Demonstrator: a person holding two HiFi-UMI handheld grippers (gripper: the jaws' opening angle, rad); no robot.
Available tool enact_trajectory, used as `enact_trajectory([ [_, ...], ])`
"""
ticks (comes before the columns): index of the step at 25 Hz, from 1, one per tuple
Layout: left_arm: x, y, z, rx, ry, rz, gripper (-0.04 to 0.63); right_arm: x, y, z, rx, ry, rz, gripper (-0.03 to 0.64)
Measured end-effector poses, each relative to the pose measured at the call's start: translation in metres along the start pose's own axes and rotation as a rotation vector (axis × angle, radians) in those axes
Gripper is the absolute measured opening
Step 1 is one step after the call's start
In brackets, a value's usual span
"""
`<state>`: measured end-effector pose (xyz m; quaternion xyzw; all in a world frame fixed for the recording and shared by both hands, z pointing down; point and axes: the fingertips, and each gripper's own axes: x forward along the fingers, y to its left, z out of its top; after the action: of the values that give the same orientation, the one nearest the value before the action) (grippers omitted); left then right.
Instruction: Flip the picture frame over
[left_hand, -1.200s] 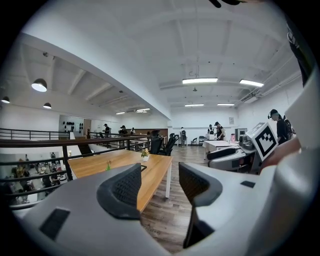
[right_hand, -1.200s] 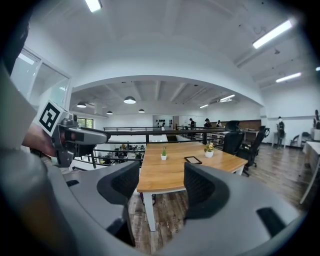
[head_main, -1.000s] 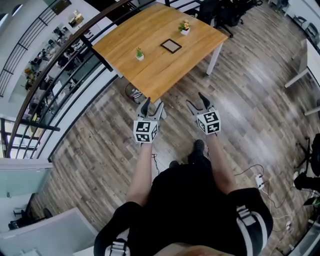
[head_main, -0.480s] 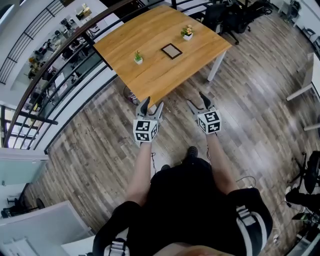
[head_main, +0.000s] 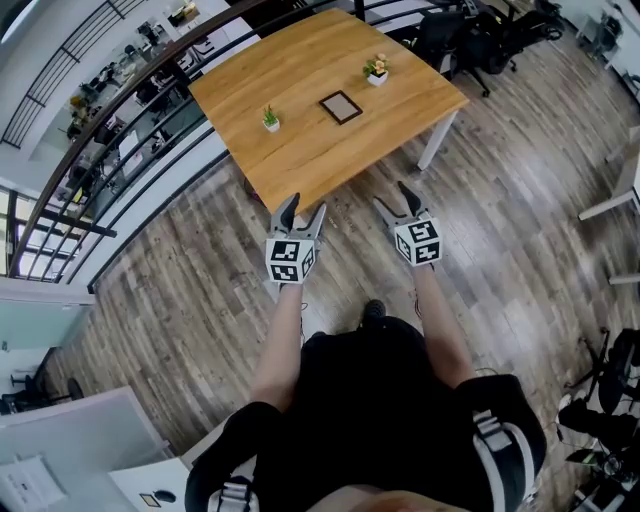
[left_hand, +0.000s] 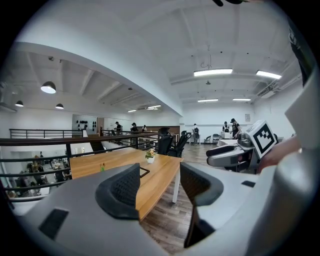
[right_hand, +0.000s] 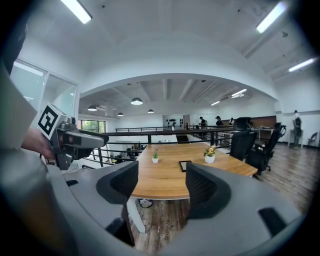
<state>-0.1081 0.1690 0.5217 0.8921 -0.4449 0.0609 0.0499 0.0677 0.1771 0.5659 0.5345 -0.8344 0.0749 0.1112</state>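
One green-plant pot (head_main: 271, 124), one flower pot (head_main: 377, 78), pic frame (head_main: 340, 106) between, on table (head_main: 300, 150)

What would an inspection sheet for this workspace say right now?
Surface: wooden table, carrying three items only.
Job's things: picture frame lying flat near the table's middle, untouched.
Clutter: small green potted plant and flowering potted plant, one on either side of the frame.
Grippers: left gripper and right gripper both open, empty, over the floor short of the table.
Cables: dark tangle under the table, probably cables.
Surroundings: plank floor, railing, office chairs.
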Motion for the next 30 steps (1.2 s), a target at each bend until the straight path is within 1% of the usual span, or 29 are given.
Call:
enact_trajectory([
  [5, 0.019, -0.014, 0.0, 0.012, 0.013, 0.014, 0.252, 0.001, -0.025, -0.006, 0.017, 0.0, 0.008, 0.302],
  [10, 0.032, -0.021, 0.0, 0.017, 0.025, 0.026, 0.252, 0.001, -0.041, -0.013, 0.036, 0.002, 0.016, 0.301],
  [14, 0.037, -0.024, -0.001, 0.011, 0.021, 0.038, 0.252, 0.0, -0.046, -0.015, 0.032, 0.002, 0.024, 0.301],
  [23, 0.051, -0.03, -0.002, -0.002, 0.012, 0.036, 0.252, -0.007, -0.061, -0.025, 0.033, 0.02, 0.011, 0.299],
  [30, 0.058, -0.02, -0.001, -0.008, 0.005, 0.039, 0.252, 0.001, -0.063, -0.02, 0.025, 0.019, 0.005, 0.298],
])
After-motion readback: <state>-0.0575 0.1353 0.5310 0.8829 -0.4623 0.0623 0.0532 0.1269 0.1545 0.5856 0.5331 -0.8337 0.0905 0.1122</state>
